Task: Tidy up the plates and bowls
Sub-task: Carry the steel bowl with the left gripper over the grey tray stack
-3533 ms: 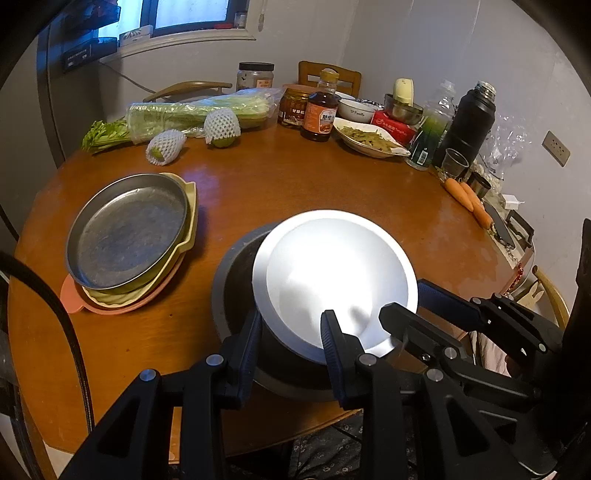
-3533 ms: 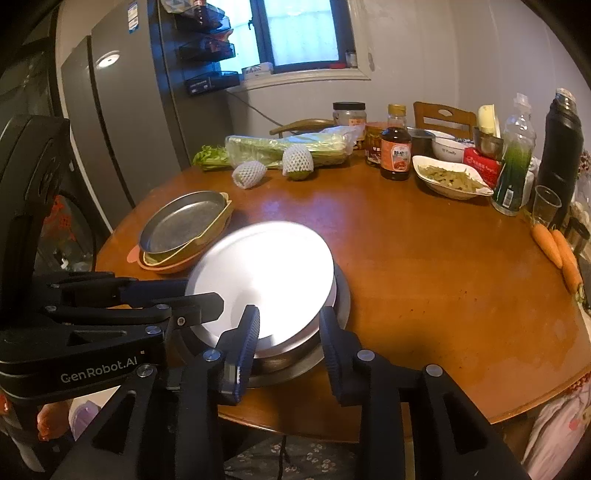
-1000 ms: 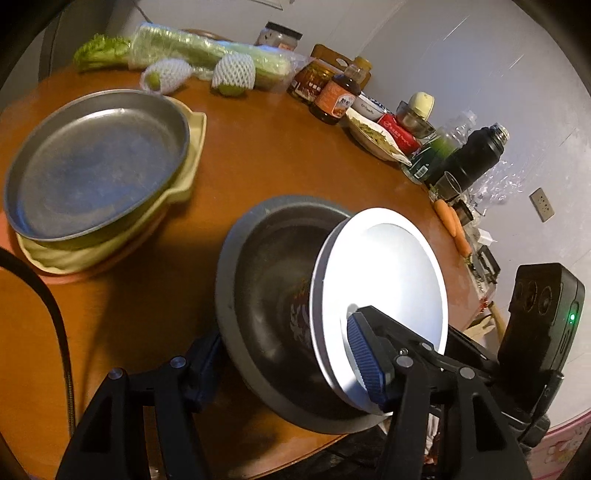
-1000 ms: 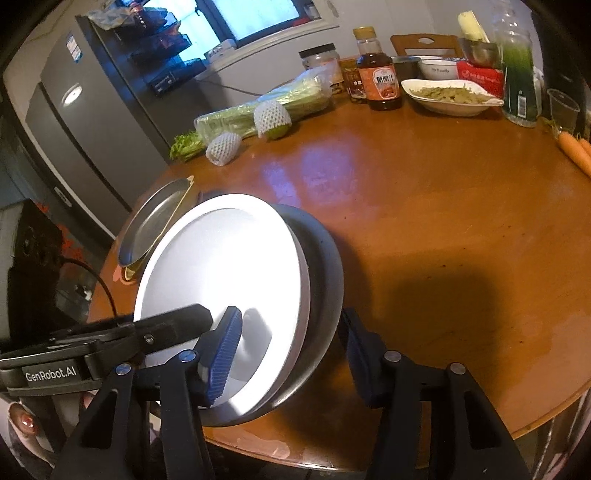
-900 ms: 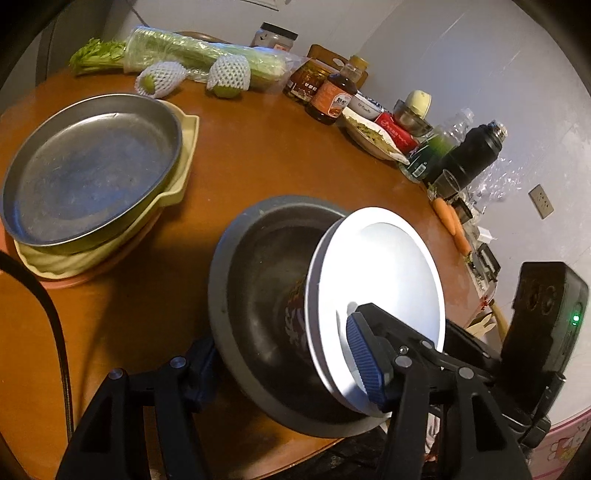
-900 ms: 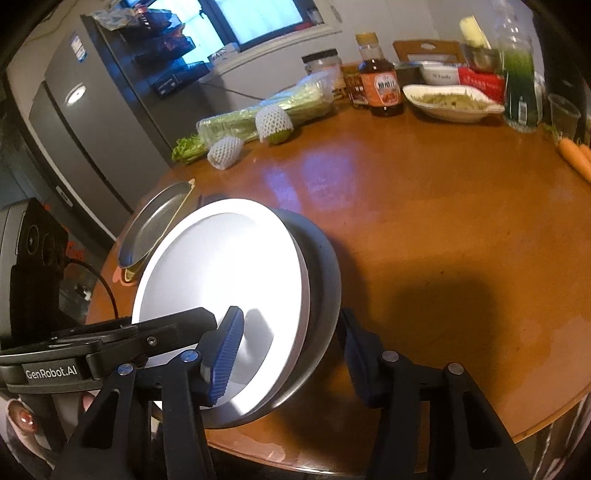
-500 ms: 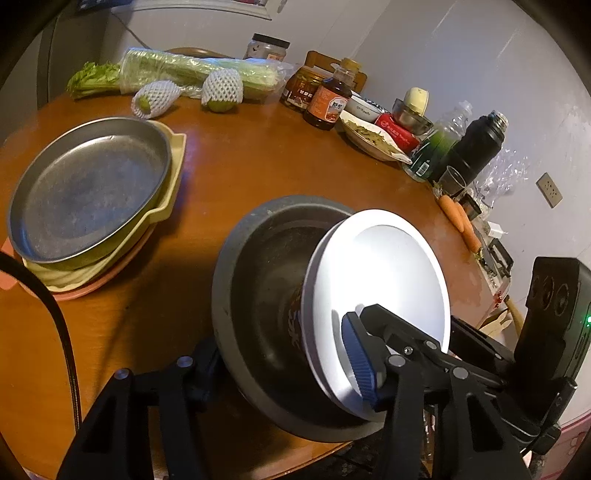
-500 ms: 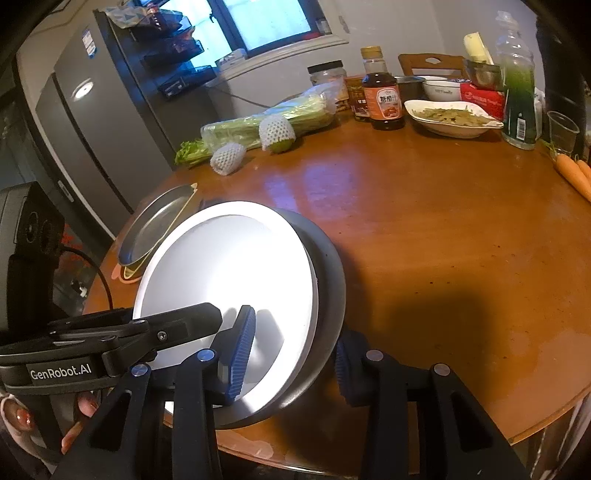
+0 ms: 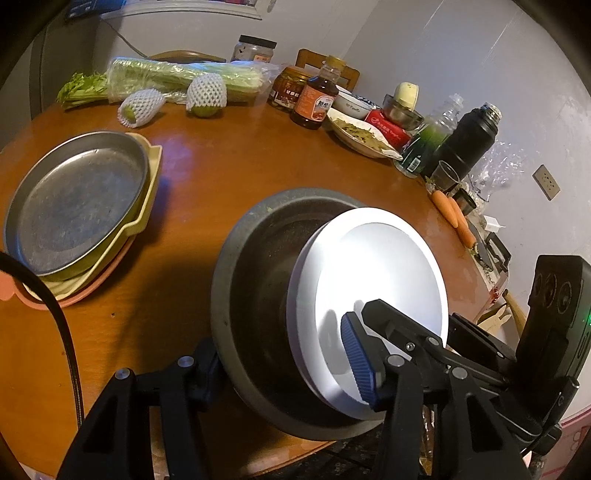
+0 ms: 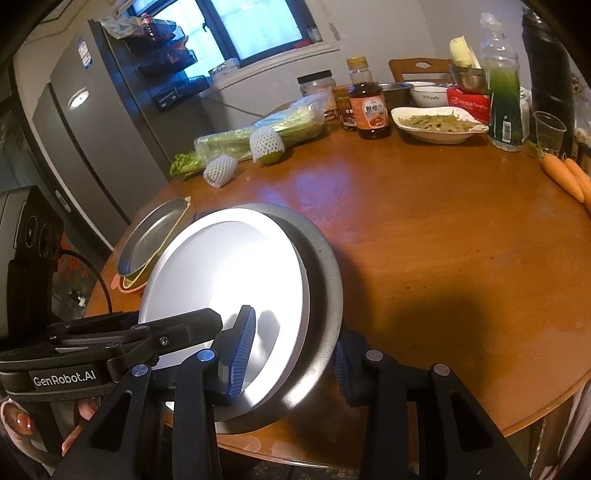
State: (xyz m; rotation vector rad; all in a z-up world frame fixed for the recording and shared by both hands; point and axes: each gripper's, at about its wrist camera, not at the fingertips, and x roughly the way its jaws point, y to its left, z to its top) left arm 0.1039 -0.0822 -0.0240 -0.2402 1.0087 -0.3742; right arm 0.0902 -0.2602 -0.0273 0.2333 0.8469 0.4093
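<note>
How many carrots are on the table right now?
2. Both carrots lie side by side at the table's right edge, near the plastic cup. Clutter there may hide more.

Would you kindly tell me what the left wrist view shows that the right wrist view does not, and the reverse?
Only the left wrist view shows the wall socket and the full black flask. Only the right wrist view shows the grey fridge, the window and a hand. Both show the white plate and the dark bowl it leans in, gripped together by the left claw and the right claw, plus the tray stack.
</note>
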